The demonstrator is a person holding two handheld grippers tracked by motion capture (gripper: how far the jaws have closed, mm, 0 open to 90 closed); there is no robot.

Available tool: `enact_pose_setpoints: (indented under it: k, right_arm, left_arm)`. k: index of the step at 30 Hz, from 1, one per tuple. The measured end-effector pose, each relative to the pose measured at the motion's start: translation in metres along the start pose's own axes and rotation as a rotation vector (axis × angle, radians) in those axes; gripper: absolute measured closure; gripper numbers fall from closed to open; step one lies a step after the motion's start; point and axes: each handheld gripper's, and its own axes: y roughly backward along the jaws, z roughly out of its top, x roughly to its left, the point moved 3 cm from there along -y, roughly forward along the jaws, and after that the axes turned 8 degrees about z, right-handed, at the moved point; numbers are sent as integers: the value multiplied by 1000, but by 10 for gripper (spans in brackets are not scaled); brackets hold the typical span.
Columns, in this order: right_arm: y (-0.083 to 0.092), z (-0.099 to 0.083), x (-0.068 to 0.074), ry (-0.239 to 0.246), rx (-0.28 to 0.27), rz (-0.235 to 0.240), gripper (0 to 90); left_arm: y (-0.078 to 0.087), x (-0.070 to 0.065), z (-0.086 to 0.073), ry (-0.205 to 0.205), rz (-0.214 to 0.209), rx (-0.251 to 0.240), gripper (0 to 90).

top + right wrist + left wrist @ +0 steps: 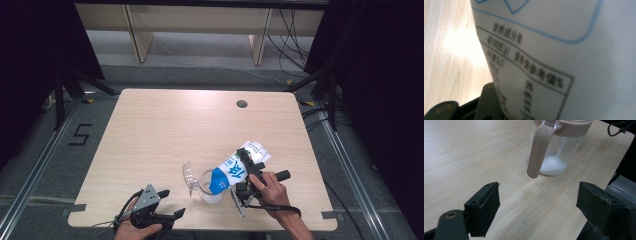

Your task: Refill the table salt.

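- High view: one pale wooden table (165, 130) carries two things of the work, one white-and-blue milk carton (235, 170) and one clear jug with a dusty-pink rim and handle (206, 187); both sit near the table's front edge, right of its middle.
- The table also has one small round hole (242, 104) near its far edge.
- Two grippers are counted. The right gripper (248, 172) is clamped across the carton's body, and the carton is tipped with its blue end over the jug's mouth.
- The left gripper (167, 202) rests at the front edge of the table, left of the jug and apart from it; its claw stands wide apart with nothing between the jaws.
- Left gripper view: the jug (554, 147) stands upright on the wood just beyond the open jaws, with one pink handle (537, 151) hanging down its near side and a shallow layer of white milk (552, 166) at its bottom.
- Writing: large blue characters run along the carton's side in the high view, too small to read.
- Right gripper view: the carton (564, 50) shows a printed table in Chinese, headed 营养成分表, with a column headed 营养素参考值% and several rows of 0%; the rest is blurred.
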Motion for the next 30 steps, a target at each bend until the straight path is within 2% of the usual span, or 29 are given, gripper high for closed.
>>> enact_pose_setpoints:
  k: [2, 3, 5, 6, 7, 8, 9, 11, 12, 13, 14, 17, 18, 19, 20, 23, 24, 25, 26, 30]
  right_arm:
    - [0, 0, 0, 2, -1, 0, 515]
    - [-1, 1, -3, 37, -13, -6, 516]
    - [-1, 1, -3, 33, -18, -9, 516]
    - [0, 0, 0, 0, 0, 2, 517]
    - [0, 0, 2, -17, -7, -8, 518]
    - [0, 0, 2, -17, -7, -8, 518]
    - [0, 0, 1, -10, -6, -5, 519]
    - [0, 0, 1, -15, -4, -5, 519]
    - [-1, 1, -1, 15, -16, -11, 520]
    - [-1, 1, -1, 15, -16, -11, 520]
    - [-1, 1, -3, 41, -18, -10, 520]
    - [-1, 1, -3, 36, -17, -10, 522]
    - [-1, 0, -1, 18, -21, -15, 522]
    - [1, 0, 0, 4, 8, 2, 524]
    - [1, 0, 0, 2, 8, 0, 525]
    - [1, 0, -3, 26, 6, -5, 525]
    - [2, 0, 0, 5, 17, 3, 526]
    - [1, 0, 0, 0, 5, 1, 526]
    - [0, 1, -2, 26, -11, -8, 526]
    - [1, 1, -2, 32, 1, -6, 528]
  left_arm:
    - [0, 0, 0, 0, 6, 4, 179]
    - [0, 0, 0, 1, 4, 1, 180]
    - [0, 0, 0, 0, 4, 3, 179]
    - [0, 0, 0, -1, 4, 3, 180]
    - [0, 0, 0, 2, 5, 2, 180]
    - [0, 0, 0, 2, 5, 2, 180]
    - [0, -1, 0, 21, 7, 4, 179]
    - [0, -1, 0, 19, 7, 5, 179]
    - [0, -1, 0, 21, 7, 4, 180]
    - [0, -1, 0, 23, 7, 4, 180]
    - [0, -1, 0, 21, 7, 5, 179]
    - [0, -1, 0, 22, 7, 4, 179]
    - [0, -1, 0, 21, 9, 5, 179]
    - [0, -1, 0, 22, 7, 4, 180]
    - [0, -1, 0, 22, 7, 4, 179]
    - [0, -1, 0, 24, 3, 1, 179]
    - [0, -1, 0, 24, 4, 1, 179]
    - [0, -1, 0, 24, 2, 2, 180]
    - [0, -1, -1, 24, 3, 3, 179]
    - [0, -1, 0, 21, 3, 3, 179]
